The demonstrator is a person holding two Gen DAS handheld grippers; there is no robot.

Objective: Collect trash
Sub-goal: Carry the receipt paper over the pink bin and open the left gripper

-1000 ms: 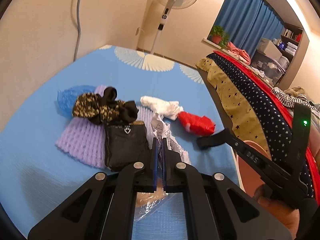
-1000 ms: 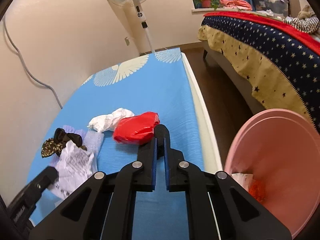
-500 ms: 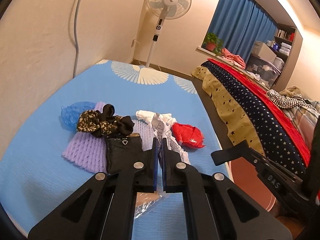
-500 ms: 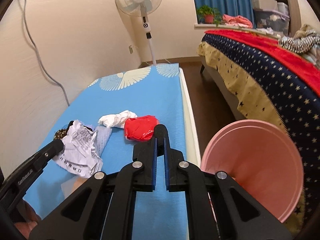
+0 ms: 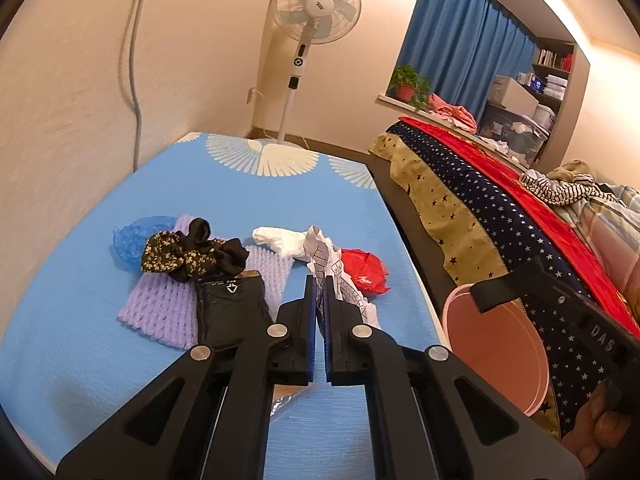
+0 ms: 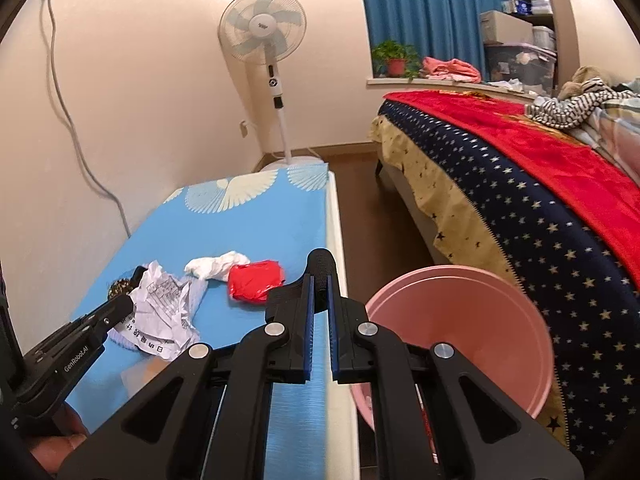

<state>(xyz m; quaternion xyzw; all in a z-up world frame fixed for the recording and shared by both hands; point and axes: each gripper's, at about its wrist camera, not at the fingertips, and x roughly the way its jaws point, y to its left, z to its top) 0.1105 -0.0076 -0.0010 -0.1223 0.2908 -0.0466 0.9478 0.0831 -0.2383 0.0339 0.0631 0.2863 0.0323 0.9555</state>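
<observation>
The left wrist view looks forward and downward along its own black two-finger gripper (image 5: 319,292), from above the near end of the blue foam mat (image 5: 240,200) toward the white standing fan (image 5: 316,4) at the far wall. The right wrist view faces roughly the same way from further right, close over the mat's right edge and the round pink plastic bin (image 6: 472,320). Both share the mat, the crumpled printed paper (image 6: 160,308), the red wrapper (image 5: 366,272), the fan and the star-patterned bedspread (image 6: 540,240). Each view seems to catch the other gripper at its edge.
</observation>
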